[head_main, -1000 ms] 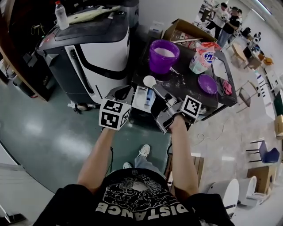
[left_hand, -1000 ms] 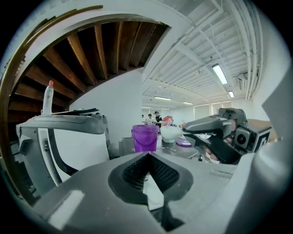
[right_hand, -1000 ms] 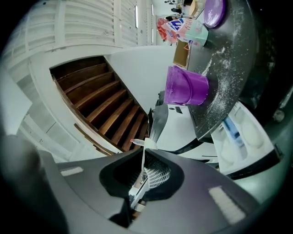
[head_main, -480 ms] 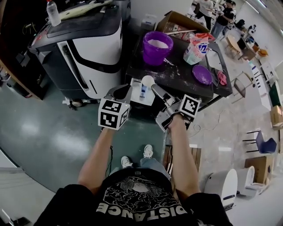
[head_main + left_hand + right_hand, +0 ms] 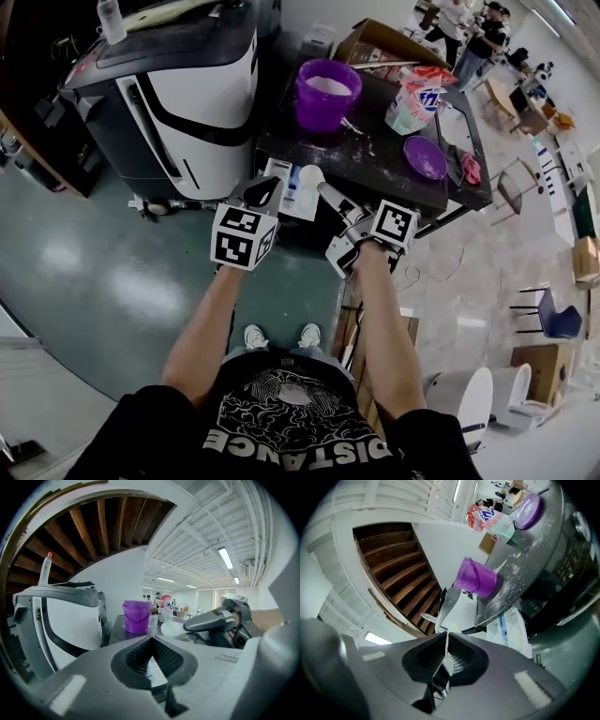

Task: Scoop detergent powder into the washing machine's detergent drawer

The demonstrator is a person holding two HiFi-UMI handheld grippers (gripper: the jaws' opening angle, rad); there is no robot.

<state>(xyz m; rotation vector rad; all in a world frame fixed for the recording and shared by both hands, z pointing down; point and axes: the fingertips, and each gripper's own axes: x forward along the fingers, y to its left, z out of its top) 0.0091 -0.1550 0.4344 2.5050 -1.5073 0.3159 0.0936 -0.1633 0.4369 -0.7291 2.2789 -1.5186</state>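
**Scoop bowl is right over the drawer**

The right gripper [image 5: 330,194] squeezes the scoop [image 5: 310,175] by its handle. The bowl hangs over the open drawer [image 5: 278,187], which sticks out toward the person. The left gripper [image 5: 262,191] looks closed and empty, just beside the drawer.

Left edge of detergent drawer [image 5: 298,201] hidden behind left gripper [image 5: 266,189]; compartments too small to tell apart. Scoop [image 5: 310,174] handle end buried btwn right gripper [image 5: 325,190] pads. Can't tell if bowl holds powder: too small in head view, inside not shown in right gripper view. Bottle [image 5: 110,19] far left cut off by top edge. Print on detergent bag [image 5: 410,105] unreadable. People [image 5: 473,36] far right tiny, blurred.
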